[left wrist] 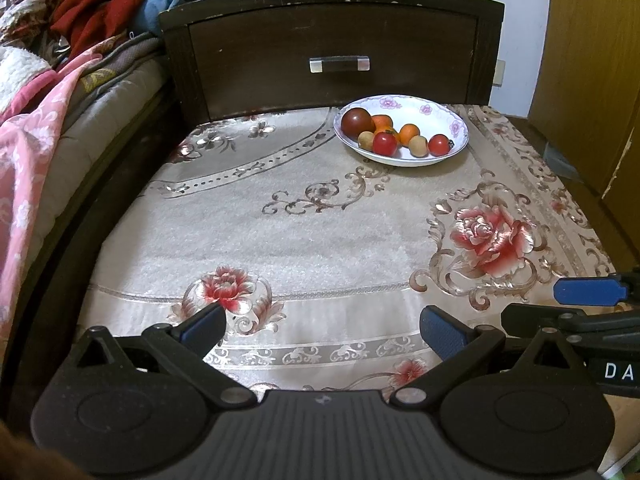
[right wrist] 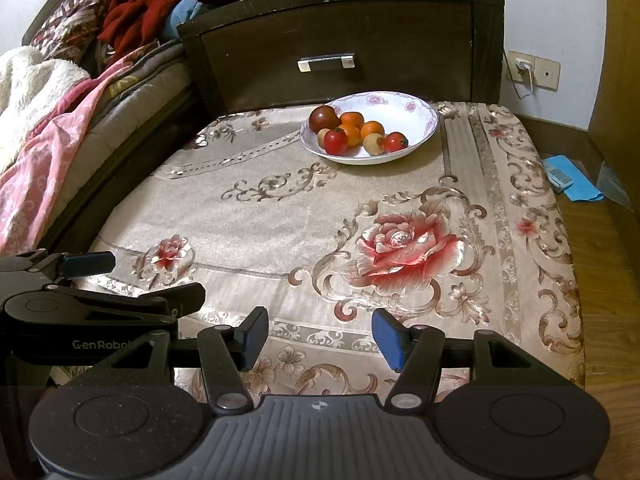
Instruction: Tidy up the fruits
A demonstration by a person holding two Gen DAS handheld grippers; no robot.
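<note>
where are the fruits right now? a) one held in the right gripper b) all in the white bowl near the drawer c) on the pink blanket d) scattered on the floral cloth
b: every fruit sits inside the white bowl in front of the drawer, and the floral cloth carries none.

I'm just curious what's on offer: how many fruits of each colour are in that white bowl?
In the white bowl:
Dark brownish-red fruit: 1
Orange fruits: 3
Red fruits: 2
Tan fruits: 2
Total: 8
</note>
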